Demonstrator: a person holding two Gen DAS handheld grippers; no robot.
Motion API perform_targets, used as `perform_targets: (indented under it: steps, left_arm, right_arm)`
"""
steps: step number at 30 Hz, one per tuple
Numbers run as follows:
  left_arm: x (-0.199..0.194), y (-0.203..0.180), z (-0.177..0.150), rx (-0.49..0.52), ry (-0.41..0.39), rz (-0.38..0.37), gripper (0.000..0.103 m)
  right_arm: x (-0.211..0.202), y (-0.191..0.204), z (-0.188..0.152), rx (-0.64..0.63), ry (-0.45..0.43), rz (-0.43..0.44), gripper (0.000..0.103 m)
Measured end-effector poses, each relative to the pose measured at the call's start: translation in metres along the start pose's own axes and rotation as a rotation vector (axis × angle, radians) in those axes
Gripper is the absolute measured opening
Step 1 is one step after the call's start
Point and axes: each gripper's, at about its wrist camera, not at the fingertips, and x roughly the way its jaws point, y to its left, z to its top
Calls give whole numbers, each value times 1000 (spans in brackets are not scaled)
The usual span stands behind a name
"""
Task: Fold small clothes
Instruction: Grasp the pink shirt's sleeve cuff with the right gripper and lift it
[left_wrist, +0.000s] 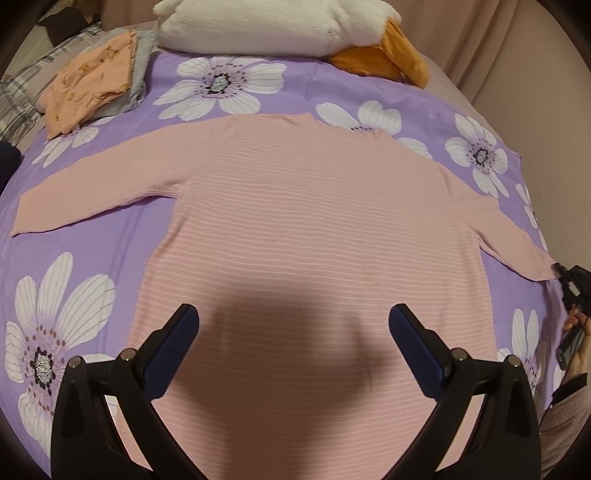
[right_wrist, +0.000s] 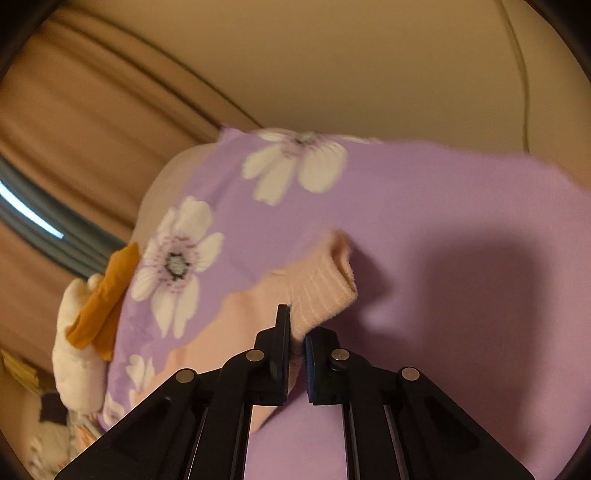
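Note:
A pink ribbed sweater (left_wrist: 306, 206) lies flat on the purple flowered bedsheet (left_wrist: 110, 243), both sleeves spread out sideways. My left gripper (left_wrist: 293, 332) hovers open above the sweater's lower body, nothing between its fingers. In the right wrist view my right gripper (right_wrist: 297, 332) is shut on the ribbed cuff (right_wrist: 325, 291) of the sweater's right sleeve, and the cuff bunches up beyond the pads. That same gripper (left_wrist: 570, 284) shows at the right edge of the left wrist view, at the end of the sleeve.
A folded orange garment (left_wrist: 88, 81) on grey cloth lies at the back left of the bed. A white and orange plush toy (left_wrist: 280, 26) rests along the head of the bed. Beige curtains (right_wrist: 92, 122) hang beyond the sheet's edge. A person's hand and sleeve (left_wrist: 565, 413) are at the right.

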Motion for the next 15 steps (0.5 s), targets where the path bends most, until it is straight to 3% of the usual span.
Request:
perform_targets:
  steps: [7, 15]
  left_arm:
    - [-7, 31, -2, -77, 2, 35, 103]
    - [-27, 83, -8, -162, -15, 35, 103]
  right_arm:
    - [-21, 87, 6, -217, -9, 29, 8]
    - [-21, 217, -29, -477, 6, 86, 8]
